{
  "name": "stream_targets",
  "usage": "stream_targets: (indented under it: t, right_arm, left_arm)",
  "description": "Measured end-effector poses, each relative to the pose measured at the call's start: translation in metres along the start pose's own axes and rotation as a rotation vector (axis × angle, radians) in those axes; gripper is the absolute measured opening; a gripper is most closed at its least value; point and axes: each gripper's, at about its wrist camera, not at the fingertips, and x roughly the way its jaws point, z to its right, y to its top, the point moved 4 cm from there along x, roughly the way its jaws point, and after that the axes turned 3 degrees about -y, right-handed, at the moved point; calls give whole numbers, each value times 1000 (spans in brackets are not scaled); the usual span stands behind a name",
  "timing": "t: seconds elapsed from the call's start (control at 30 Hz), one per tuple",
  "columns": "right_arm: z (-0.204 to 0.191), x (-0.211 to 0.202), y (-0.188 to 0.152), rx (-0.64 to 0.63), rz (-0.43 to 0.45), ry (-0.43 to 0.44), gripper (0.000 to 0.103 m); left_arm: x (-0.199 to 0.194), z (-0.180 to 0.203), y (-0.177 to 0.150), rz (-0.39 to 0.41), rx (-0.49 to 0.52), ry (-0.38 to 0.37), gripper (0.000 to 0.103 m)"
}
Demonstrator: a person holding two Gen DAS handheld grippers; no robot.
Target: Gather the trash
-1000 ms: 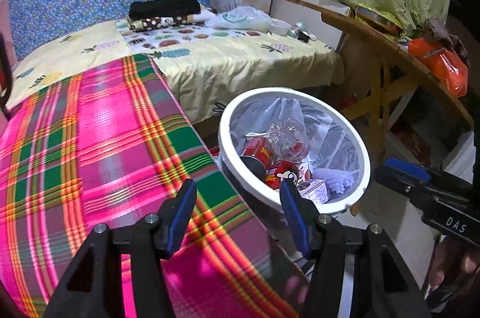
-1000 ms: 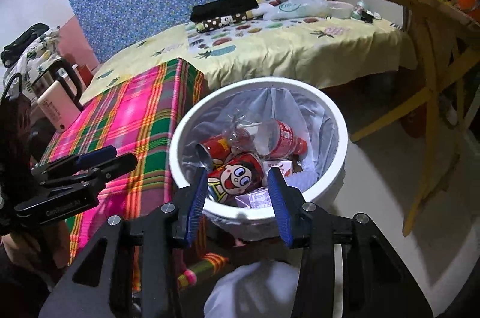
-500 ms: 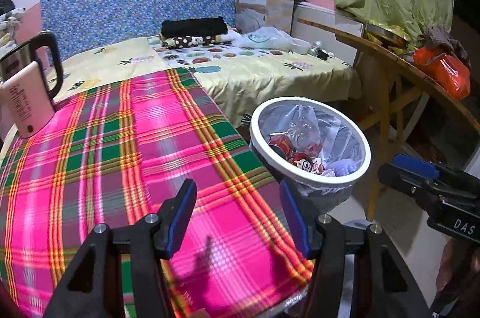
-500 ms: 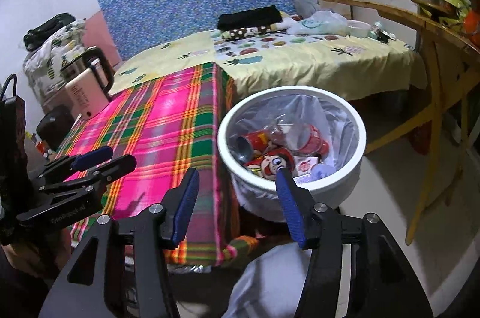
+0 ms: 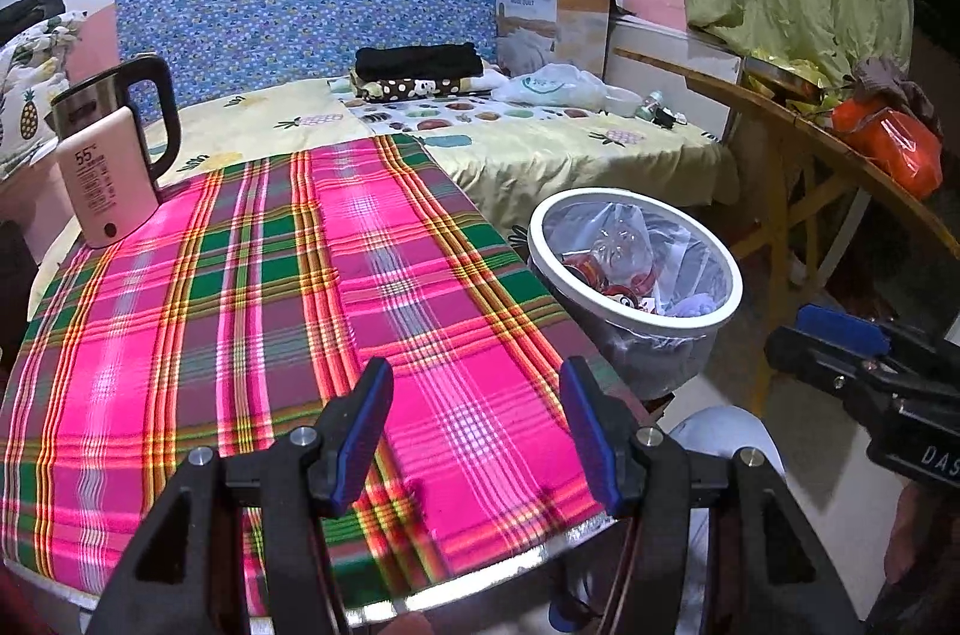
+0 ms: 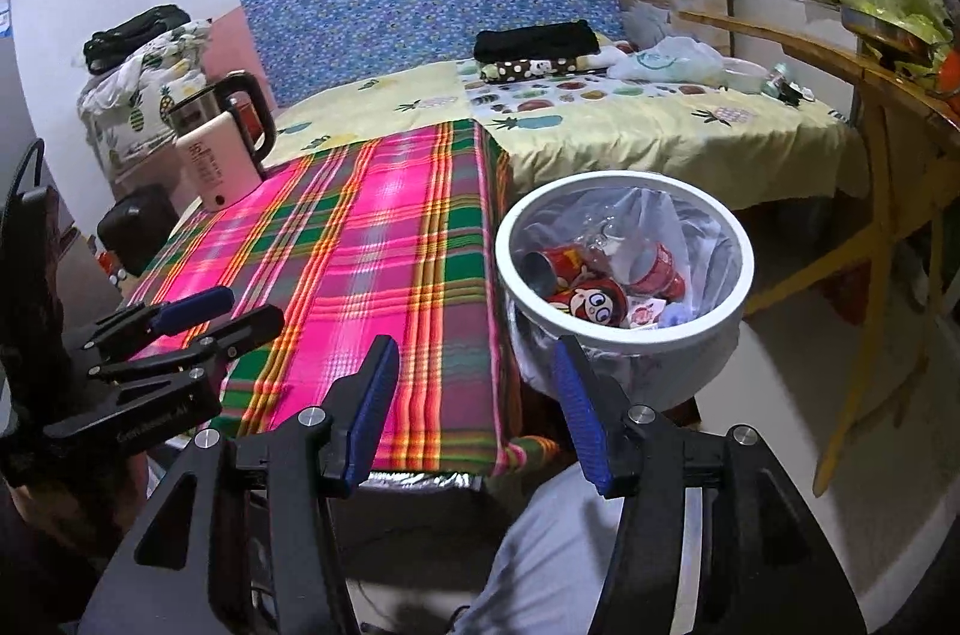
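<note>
Cool, fairly bright indoor light, perhaps from overhead. Pale glare streaks the plaid cloth (image 5: 336, 287). Fisheye bending and dark vignetting at the corners; its near edge smears slightly.

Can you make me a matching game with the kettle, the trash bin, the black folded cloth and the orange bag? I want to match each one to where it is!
Things:
1. kettle
2. trash bin
3. black folded cloth
4. orange bag

Places:
A. on the wooden table at the right
B. on the bed, near the blue headboard
C. on the pink plaid cloth, at its far left corner
D. on the floor beside the plaid table, with cans inside

Pairs: 1-C, 2-D, 3-B, 4-A
</note>
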Motion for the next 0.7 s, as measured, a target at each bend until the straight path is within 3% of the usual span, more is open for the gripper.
stream_targets:
  t: [0.7]
  right_arm:
    - [-8, -1, -6, -13, -5, -2, 55]
  left_arm:
    - [-3, 0, -8, -9, -16, 4, 60]
